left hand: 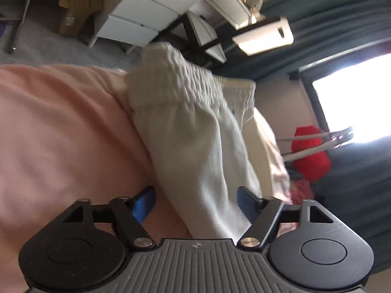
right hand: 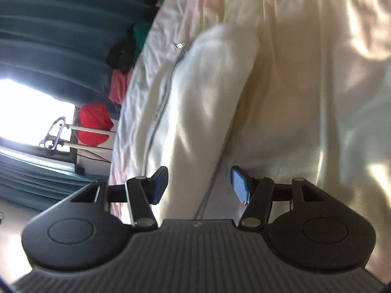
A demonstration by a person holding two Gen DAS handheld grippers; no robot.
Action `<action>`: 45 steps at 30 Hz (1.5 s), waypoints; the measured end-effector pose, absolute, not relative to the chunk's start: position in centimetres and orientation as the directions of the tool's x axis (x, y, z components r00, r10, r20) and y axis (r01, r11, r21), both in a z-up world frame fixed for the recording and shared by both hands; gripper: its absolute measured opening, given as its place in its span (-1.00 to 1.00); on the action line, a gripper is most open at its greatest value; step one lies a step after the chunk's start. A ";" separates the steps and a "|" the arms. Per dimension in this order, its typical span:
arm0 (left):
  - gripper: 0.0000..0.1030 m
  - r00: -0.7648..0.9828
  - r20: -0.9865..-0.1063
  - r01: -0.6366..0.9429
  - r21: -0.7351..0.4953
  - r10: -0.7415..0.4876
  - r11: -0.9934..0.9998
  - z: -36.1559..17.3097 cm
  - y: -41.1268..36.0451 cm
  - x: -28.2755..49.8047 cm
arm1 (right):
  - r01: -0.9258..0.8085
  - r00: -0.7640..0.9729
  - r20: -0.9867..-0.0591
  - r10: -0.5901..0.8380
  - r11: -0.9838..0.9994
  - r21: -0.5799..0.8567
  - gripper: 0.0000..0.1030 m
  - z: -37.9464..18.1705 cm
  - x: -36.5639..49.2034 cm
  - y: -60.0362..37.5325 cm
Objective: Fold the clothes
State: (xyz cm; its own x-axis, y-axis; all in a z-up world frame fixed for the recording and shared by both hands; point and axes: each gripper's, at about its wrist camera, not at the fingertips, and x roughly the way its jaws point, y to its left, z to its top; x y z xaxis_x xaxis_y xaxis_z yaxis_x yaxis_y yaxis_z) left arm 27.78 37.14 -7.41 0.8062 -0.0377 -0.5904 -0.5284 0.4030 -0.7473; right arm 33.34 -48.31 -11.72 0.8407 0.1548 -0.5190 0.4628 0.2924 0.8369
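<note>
Left tool [left hand: 195, 205]: jaws wide, a white sock [left hand: 195, 131] lying between them, not pinched. It rests on a pink garment [left hand: 61, 127], cuff pointing away. Right tool [right hand: 199, 183]: jaws wide, holding nothing, over the cream bedding [right hand: 305, 97] of the bed, the sock's toe [right hand: 215, 78] just ahead. Beyond, a red garment [right hand: 94, 124]. Judgement: folding barely begun; sock unfolded, pile waiting.

In the left wrist view a white drawer unit [left hand: 136, 17] sits at eleven o'clock, a cardboard box [left hand: 78, 7] just beside it toward ten, both on grey carpet [left hand: 48, 46]. A bright window [left hand: 354, 107] glares at three o'clock against teal curtains [left hand: 330, 24], with a red bundle [left hand: 309, 153] below it. In the right wrist view the window [right hand: 31, 112] lies at nine o'clock.
</note>
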 end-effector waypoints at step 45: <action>-0.67 0.725 -0.687 -0.513 -0.496 0.045 0.701 0.2 37.3 2.0 | 0.509 0.831 -0.552 0.075 0.300 0.807 -0.68 -11.3 20.7 -52.3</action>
